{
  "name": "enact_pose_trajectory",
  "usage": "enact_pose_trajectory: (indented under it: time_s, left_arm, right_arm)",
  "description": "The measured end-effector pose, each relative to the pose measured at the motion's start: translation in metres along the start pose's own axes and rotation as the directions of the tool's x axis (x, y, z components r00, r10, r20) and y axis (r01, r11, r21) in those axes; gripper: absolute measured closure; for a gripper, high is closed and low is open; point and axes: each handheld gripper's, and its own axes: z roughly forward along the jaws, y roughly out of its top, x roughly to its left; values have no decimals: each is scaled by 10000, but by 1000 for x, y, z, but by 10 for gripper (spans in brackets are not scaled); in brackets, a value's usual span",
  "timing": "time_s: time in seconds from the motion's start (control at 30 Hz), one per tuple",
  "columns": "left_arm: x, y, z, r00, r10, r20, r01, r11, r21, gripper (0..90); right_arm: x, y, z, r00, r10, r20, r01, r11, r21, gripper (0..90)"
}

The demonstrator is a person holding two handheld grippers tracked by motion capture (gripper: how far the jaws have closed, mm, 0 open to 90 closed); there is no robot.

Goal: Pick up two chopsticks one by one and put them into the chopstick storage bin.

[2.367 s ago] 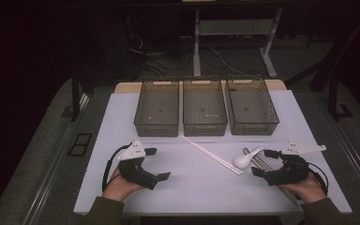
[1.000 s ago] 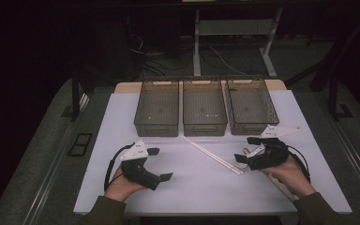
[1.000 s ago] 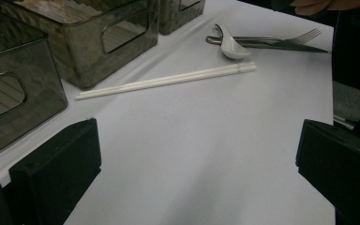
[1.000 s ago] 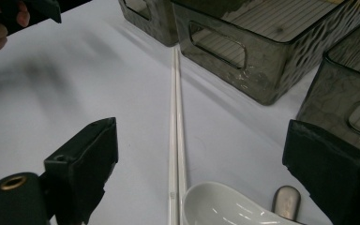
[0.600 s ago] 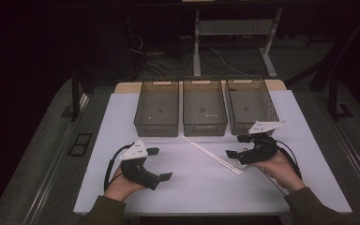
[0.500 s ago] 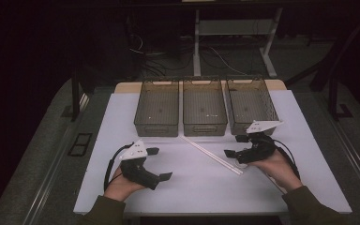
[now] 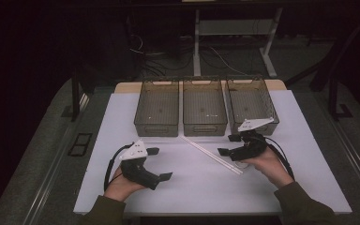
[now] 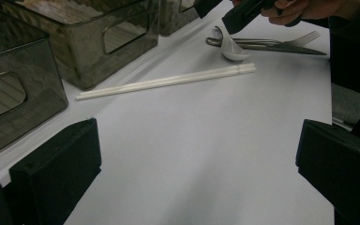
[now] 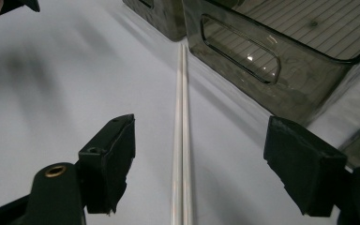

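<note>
A pair of white chopsticks [image 7: 209, 154] lies slanted on the white table top, in front of the middle bin. My right gripper [image 7: 228, 145] hovers over their right half, open. In the right gripper view the chopsticks [image 9: 182, 140] run up between the two black jaws, and neither pad touches them. Those jaws have just been closing a little. My left gripper [image 7: 158, 163] rests open at the front left with nothing between its jaws. From the left gripper view, the chopsticks [image 8: 168, 82] lie ahead, with a white spoon [image 8: 232, 49] and a fork [image 8: 286, 42] under the right gripper [image 8: 225, 11].
Three grey see-through bins stand in a row at the back of the table: left [image 7: 157, 129], middle [image 7: 204, 127], right [image 7: 262, 123]. One bin's handled wall [image 9: 281, 70] stands close beside the right gripper. The table's front edge [image 7: 206, 212] is near the forearms.
The right gripper has moved left and away from the person, from beside the spoon to over the chopsticks, and its jaws have narrowed slightly. The left gripper has stayed still.
</note>
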Motion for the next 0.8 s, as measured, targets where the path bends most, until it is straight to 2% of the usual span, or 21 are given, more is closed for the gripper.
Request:
enact_pose_trajectory:
  time_s: [0.43, 0.6, 0.8]
  left_arm:
    - [0, 0, 0, 10000, -1, -7, 1, 10000, -46, 0]
    - [0, 0, 0, 10000, 13, 3, -13, 10000, -39, 0]
    - [-1, 0, 0, 10000, 15, 12, -15, 10000, -32, 0]
  right_arm:
    - [3, 0, 11, 9998, -125, -174, 132, 9991, 407, 332]
    - [3, -1, 14, 9996, -255, -111, 261, 9983, 528, 371]
    - [3, -3, 20, 9993, -357, -107, 366, 9943, 1000, 451]
